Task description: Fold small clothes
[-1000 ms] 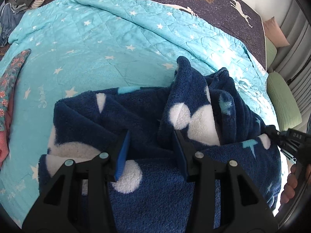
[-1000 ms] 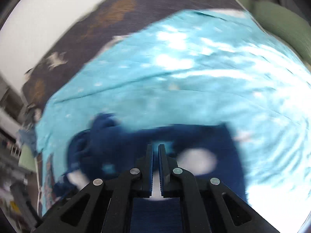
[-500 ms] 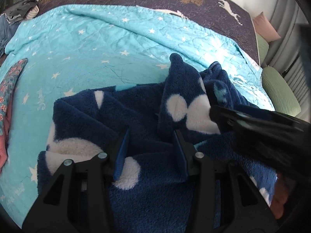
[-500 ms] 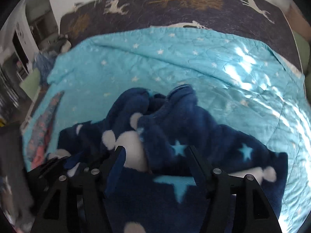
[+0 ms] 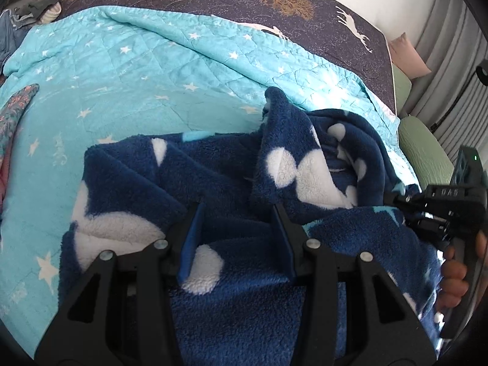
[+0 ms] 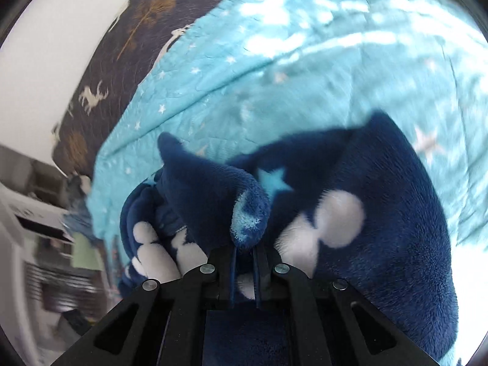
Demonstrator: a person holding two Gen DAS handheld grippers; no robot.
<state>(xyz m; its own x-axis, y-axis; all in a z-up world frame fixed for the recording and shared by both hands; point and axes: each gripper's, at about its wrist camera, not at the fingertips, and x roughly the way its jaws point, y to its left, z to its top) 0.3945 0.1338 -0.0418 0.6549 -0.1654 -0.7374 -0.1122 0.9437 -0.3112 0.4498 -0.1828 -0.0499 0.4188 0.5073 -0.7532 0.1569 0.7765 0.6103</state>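
My right gripper (image 6: 245, 245) has just clamped down and now pinches a fold of the navy fleece garment (image 5: 238, 189), which lies rumpled on the turquoise star quilt (image 5: 137, 70) covering the bed. My left gripper (image 5: 238, 238) stands parted over the fleece, gripping nothing.

right tongs (image 6: 244, 251) | clamped on navy fleece (image 6: 381, 213) | turquoise quilt (image 6: 274, 76) beneath

Open room is offered by the turquoise quilt (image 5: 128, 85) behind and to the left of the navy fleece garment (image 5: 219, 183), which is heaped in raised folds. On the left the quilt's edge is taken up by a floral cloth (image 5: 12, 116). On the right, passage is narrowed by the right tool (image 5: 393, 199), the hand (image 5: 457, 274) and green cushions (image 5: 427, 158).
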